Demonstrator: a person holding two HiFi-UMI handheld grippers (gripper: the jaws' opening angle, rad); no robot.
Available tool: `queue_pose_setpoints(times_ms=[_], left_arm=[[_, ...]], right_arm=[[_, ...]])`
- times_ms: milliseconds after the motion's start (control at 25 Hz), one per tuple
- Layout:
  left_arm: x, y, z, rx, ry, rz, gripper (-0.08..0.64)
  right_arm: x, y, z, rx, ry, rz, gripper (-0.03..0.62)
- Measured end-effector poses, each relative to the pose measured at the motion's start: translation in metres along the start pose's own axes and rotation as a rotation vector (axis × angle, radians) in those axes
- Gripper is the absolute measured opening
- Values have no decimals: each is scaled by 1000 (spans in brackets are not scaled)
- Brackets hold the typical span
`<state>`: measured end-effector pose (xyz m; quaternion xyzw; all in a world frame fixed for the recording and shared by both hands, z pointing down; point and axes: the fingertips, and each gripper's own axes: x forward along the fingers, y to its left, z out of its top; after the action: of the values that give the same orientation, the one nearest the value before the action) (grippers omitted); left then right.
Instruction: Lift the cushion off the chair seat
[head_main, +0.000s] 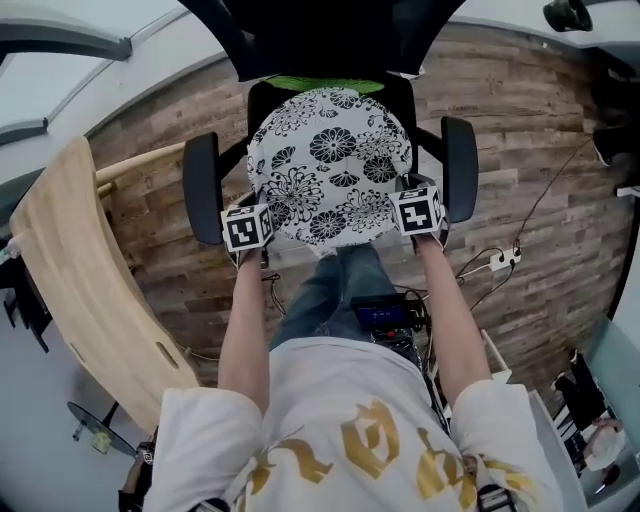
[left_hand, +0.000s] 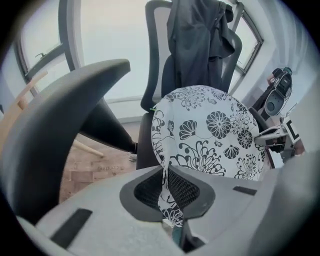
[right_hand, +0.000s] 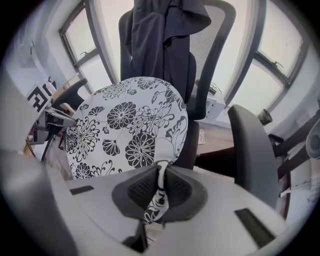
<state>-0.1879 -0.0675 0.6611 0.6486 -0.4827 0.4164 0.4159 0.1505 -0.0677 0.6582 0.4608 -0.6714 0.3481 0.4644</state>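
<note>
A round white cushion (head_main: 330, 165) with black flower print hangs above the black office chair's seat (head_main: 402, 100), tilted up at its near edge. My left gripper (head_main: 262, 238) is shut on the cushion's near left rim, with the fabric (left_hand: 165, 192) pinched between its pads. My right gripper (head_main: 405, 222) is shut on the near right rim, the cloth (right_hand: 159, 192) squeezed between its pads. The cushion (left_hand: 210, 130) fills the left gripper view and stands before the backrest. In the right gripper view the cushion (right_hand: 130, 127) leans the same way.
Two black armrests (head_main: 201, 187) (head_main: 460, 165) flank the cushion. A dark jacket (right_hand: 162, 35) hangs over the chair back. A curved wooden board (head_main: 85, 290) lies on the floor at left. Cables and a power strip (head_main: 502, 260) lie at right. The person's legs stand just before the chair.
</note>
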Motion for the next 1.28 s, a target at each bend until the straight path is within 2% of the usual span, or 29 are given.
queue_pose_setpoints(times_ms=[240, 480, 720, 1000, 1280], left_arm=[[-34, -7, -4, 3, -42, -21, 28], [-44, -13, 9, 24, -79, -51, 28], [-80, -30, 28, 44, -168, -81, 28], [-101, -36, 32, 57, -209, -73, 28], [-139, -25, 32, 70, -264, -60, 28]], right_arm=[[-35, 10, -1, 2, -23, -25, 26], [-51, 4, 5, 4, -42, -51, 26], [-80, 9, 2, 79, -98, -73, 26], [-112, 10, 7, 114, -188, -67, 28], [-144, 23, 19, 94, -244, -60, 26]])
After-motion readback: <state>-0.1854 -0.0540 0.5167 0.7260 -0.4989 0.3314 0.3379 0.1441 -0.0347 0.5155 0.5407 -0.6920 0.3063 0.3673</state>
